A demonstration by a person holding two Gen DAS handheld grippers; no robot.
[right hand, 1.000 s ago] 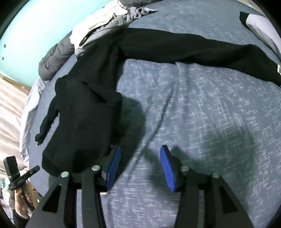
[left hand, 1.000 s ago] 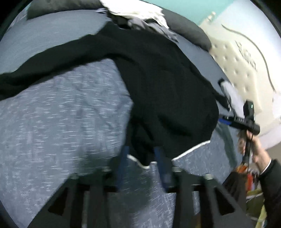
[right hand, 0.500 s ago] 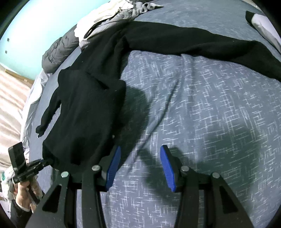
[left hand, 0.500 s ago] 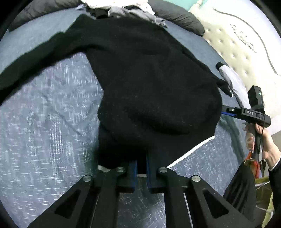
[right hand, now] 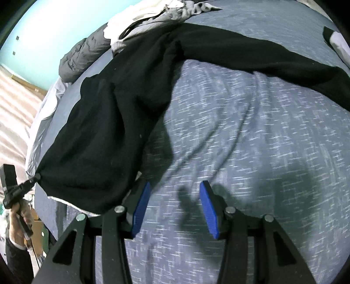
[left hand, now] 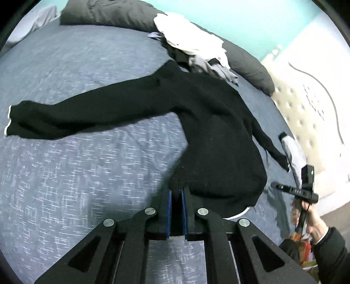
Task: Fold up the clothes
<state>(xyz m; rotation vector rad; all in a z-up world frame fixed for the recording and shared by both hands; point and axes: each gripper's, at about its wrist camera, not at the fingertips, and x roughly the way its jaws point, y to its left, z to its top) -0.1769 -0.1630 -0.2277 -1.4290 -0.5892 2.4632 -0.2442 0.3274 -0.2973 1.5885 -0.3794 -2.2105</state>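
Black knit, a sweater lies across the grey-blue bedspread, body bunched near the bed's edge and one long sleeve stretched flat to the left in the left wrist view. The left gripper is clamped on the sweater's near hem, its blue pads pinching a fold of the knit, having just closed on it. The right gripper hangs over bare bedspread with its jaws parted and nothing between them, the sweater just to its left. A heap of pale clothes sits at the far side by dark pillows.
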